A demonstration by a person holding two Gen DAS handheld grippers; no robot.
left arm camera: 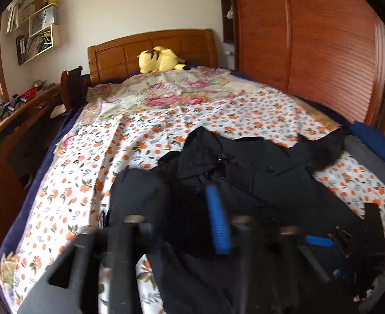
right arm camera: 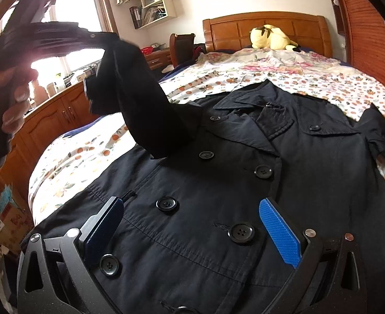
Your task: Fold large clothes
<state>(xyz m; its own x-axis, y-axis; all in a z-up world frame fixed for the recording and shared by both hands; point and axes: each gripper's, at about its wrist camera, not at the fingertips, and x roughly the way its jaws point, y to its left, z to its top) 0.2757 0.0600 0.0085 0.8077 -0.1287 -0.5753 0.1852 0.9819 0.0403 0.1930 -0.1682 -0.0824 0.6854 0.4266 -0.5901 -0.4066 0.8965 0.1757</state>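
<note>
**Left wrist view.** The black coat lies spread on the bed, over an orange-print sheet, with its collar toward the wooden headboard. The left gripper is badly blurred in the foreground. One blue pad is clear; the opposite finger is a dark smear to its left. The jaws stand partly spread. Dark cloth shows in and ahead of the gap, but no pinch on it can be made out. A yellow plush toy sits at the head of the bed. A slatted wooden wardrobe is on the right. On the left are a wooden counter and wall shelves.

**Right wrist view.** The right gripper hangs over the coat's buttoned front, its jaws spread wide and nothing between them. The blue pads sit either side of the double row of buttons. Whether the fingertips touch the cloth cannot be told. The coat is face up with its lapels open, and its right-side sleeve reaches toward the bed edge. At upper left a hand holds the left gripper raised above the bed. The coat's other sleeve rises from the shoulder to that gripper's tip, doubled over there with the cuff drooping beneath. The tip is backlit by the window, so the grip is not readable here.
</note>
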